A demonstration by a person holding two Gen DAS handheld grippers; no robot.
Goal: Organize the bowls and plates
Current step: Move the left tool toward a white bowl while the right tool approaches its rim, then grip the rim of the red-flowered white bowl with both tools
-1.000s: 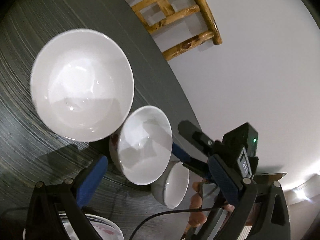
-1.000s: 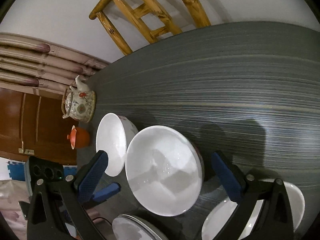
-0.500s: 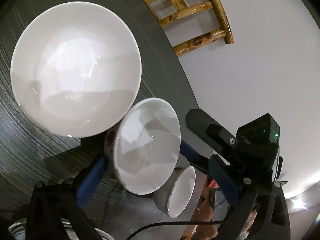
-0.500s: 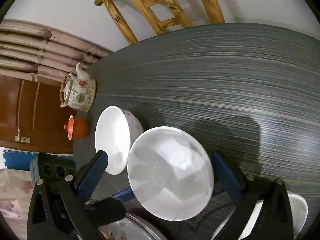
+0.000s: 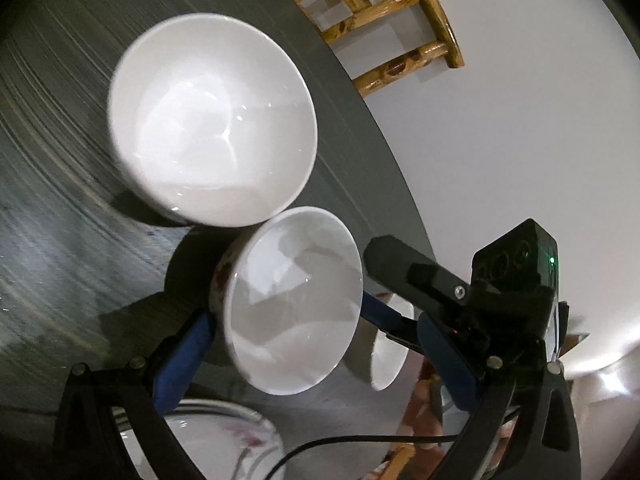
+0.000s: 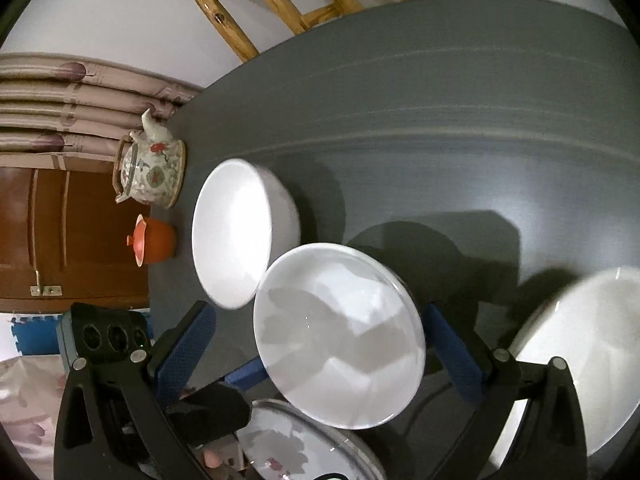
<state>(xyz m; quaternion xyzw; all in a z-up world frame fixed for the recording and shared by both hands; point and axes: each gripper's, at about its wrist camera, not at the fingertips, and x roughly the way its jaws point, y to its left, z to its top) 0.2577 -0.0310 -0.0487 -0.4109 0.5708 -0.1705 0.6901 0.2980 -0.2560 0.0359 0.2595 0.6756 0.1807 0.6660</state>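
Observation:
A medium white bowl (image 5: 292, 304) with red marks on its outer wall hangs tilted between the fingers of my left gripper (image 5: 316, 320), which is wide open; its left pad (image 5: 188, 344) touches the bowl's wall. The right wrist view shows the same bowl (image 6: 340, 336) inside my open right gripper (image 6: 320, 312), the right pad (image 6: 448, 344) at its edge. The right gripper's fingertips (image 5: 367, 276) sit at the bowl's right rim. A large white bowl (image 5: 212, 120) (image 6: 236, 232) stands beyond it on the table. Another white bowl (image 5: 390, 344) (image 6: 572, 360) stands to the right.
A glass-rimmed plate (image 5: 216, 444) (image 6: 296, 444) with a red pattern lies just below the grippers. At the dark table's (image 6: 480, 120) left edge stand a flowered teapot (image 6: 152, 172) and an orange lidded pot (image 6: 154, 240). A wooden chair (image 5: 384, 28) (image 6: 288, 0) stands past the far edge.
The medium bowl kept its place between the fingers in both views while the table slid and blurred behind it. The bowl on the right has come further into the right wrist view.

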